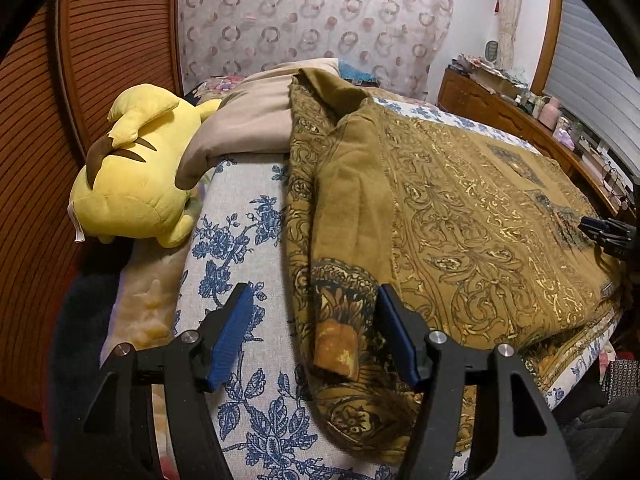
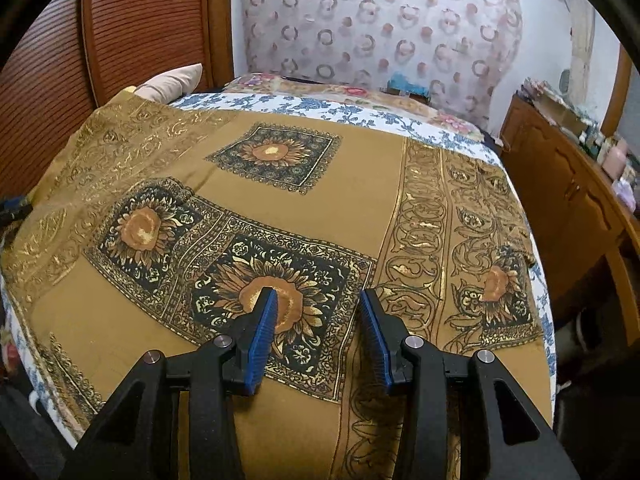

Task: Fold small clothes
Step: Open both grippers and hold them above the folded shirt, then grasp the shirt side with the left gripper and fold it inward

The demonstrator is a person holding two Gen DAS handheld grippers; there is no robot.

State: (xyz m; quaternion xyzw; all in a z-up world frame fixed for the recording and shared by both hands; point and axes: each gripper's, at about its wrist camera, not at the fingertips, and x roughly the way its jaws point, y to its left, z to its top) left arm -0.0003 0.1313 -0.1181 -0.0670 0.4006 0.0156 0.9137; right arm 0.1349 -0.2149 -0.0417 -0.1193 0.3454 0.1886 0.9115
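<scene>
A mustard-brown cloth with gold scrollwork and sunflower squares [image 2: 280,208] lies spread on the bed. In the left wrist view its left part [image 1: 360,208] is folded over, showing the plain underside. My left gripper [image 1: 316,312] is open and empty, just above the cloth's near left edge. My right gripper [image 2: 318,312] is open and empty, hovering over a sunflower square near the front edge. The right gripper also shows at the right edge of the left wrist view [image 1: 608,234].
The bed has a white sheet with blue flowers [image 1: 240,208]. A yellow plush toy [image 1: 132,168] and a beige pillow [image 1: 248,124] lie at the left by the wooden headboard [image 1: 40,160]. A wooden dresser with clutter [image 2: 568,184] stands to the right.
</scene>
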